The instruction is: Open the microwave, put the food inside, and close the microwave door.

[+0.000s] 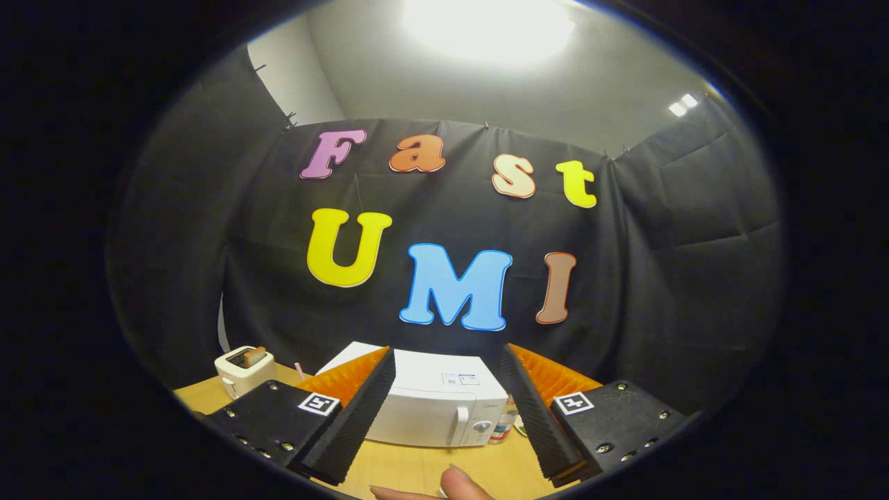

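A white microwave (434, 406) stands on the wooden table (417, 469) beyond my fingers, its door shut, with a vertical handle (458, 425) and a round dial toward its right side. My gripper (448, 378) is held high above the table and is open, with nothing between its fingers; the microwave shows through the gap. A person's fingertip (458, 484) reaches in at the table's near edge, below the gap. I cannot make out the food.
A white toaster (243, 369) with a slice of bread in it stands to the left of the microwave. A small bottle (509, 415) stands just right of the microwave. Black cloth walls close the booth behind and on both sides.
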A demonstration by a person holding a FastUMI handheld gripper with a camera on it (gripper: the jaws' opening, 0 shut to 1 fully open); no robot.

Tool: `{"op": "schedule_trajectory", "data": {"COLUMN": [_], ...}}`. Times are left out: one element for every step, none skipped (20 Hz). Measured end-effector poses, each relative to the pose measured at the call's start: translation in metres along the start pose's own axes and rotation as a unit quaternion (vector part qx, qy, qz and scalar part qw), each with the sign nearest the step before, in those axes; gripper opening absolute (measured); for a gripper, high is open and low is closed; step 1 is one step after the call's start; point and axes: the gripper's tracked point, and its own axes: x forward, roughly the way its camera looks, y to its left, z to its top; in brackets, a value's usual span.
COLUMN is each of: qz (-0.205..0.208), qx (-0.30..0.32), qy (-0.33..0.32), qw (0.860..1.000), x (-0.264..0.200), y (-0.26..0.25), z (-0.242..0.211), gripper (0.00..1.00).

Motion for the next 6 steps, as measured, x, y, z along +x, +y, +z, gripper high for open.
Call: {"op": "schedule_trajectory", "data": {"qz": [0.005, 0.001, -0.009, -0.019, -0.023, -0.021], "qx": [0.009, 0.012, 0.011, 0.007, 0.006, 0.007], "qy": [0.007, 0.007, 0.006, 0.006, 0.006, 0.006], "qw": [1.0, 1.0, 1.0, 1.0, 1.0, 1.0], "x": [0.001, 0.002, 0.004, 0.005, 0.006, 0.006], "y": [0.001, -0.001, -0.006, -0.01, -0.01, -0.008], "z": [-0.003, -0.002, -0.001, 0.0, 0.0, -0.001], "gripper": [0.97, 0.97, 0.97, 0.97, 0.97, 0.97]}}
